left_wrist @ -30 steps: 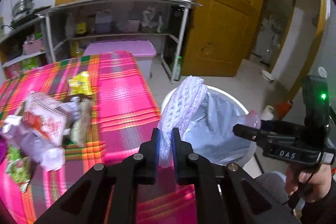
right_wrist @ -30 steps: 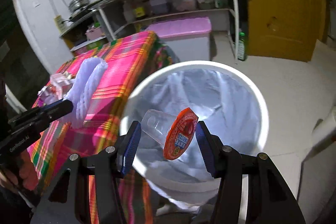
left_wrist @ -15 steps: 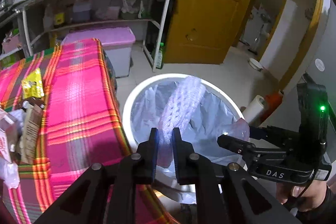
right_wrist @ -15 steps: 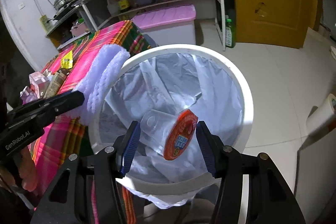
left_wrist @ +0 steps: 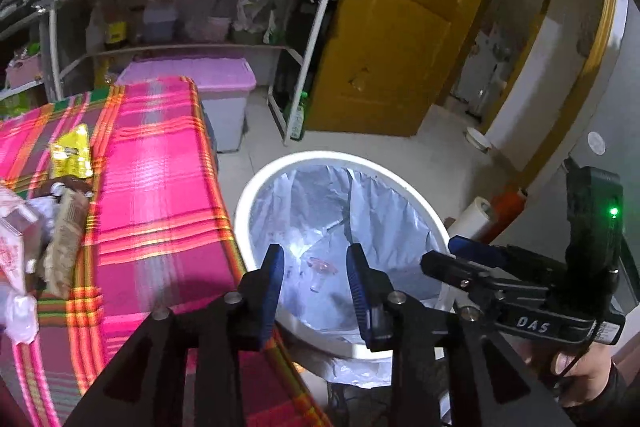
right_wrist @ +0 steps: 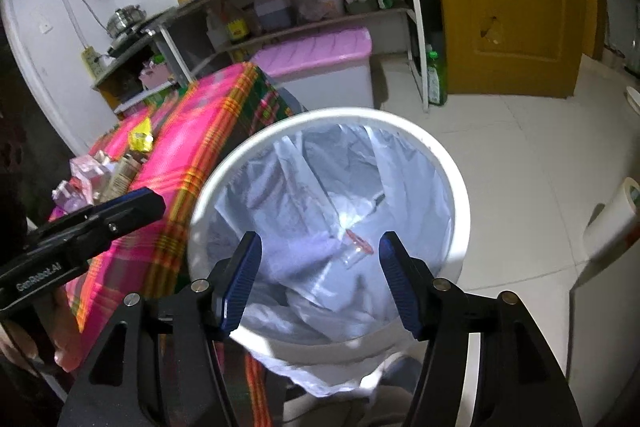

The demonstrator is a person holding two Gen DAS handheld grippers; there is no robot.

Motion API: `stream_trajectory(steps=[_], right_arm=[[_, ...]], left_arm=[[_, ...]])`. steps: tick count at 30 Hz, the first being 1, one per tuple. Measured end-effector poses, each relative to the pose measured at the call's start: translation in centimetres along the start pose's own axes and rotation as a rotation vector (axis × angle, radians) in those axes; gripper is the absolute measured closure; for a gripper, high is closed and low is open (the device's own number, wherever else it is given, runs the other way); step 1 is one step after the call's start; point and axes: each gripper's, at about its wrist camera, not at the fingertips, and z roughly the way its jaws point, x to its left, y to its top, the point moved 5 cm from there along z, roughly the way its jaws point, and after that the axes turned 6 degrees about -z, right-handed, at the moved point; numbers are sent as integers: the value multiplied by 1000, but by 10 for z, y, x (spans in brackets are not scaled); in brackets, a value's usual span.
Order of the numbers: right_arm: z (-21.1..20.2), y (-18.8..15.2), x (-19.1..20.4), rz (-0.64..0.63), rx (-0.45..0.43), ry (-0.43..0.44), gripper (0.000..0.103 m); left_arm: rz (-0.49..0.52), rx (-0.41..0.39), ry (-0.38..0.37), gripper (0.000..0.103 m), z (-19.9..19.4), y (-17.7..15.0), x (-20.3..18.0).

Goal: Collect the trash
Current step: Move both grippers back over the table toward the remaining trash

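A white trash bin (left_wrist: 256, 187) (right_wrist: 456, 187) lined with a pale plastic bag stands on the floor beside the table. My left gripper (left_wrist: 316, 267) is open and empty above the bin's near rim. My right gripper (right_wrist: 320, 263) is open and empty over the bin. A clear cup with a red lid (right_wrist: 358, 247) (left_wrist: 320, 269) lies inside the bag. Several pieces of trash remain on the pink plaid tablecloth (left_wrist: 160, 187): a yellow packet (left_wrist: 70, 153), a brown wrapper (left_wrist: 64, 239) and clear plastic packaging (left_wrist: 16, 239).
A metal shelf rack (left_wrist: 200, 11) with bottles and a pink-lidded storage box (left_wrist: 208, 87) stand behind the table. A yellow wooden door (left_wrist: 392, 39) is to the right. A paper roll (left_wrist: 472, 219) lies on the tiled floor near the bin.
Both grippers opened. The white foam net left my left gripper and the red-lidded cup left my right gripper; the cup now lies in the bin.
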Motion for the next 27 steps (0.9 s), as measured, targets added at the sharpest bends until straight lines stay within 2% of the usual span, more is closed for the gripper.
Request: stream_trajectory(steps=[10,19,27], right_arm=[[-24,5,57,-93,-62,112,36],[-20,0,107,-196,-30,176,36],[-10,-4,141,-278,-2,214,36]], left_arm=[[-21,-98,82,71,-60,-11,22],[-36,-164,203,71,-110,-33,53],[-87,-197,276,71,-141,-50,91]])
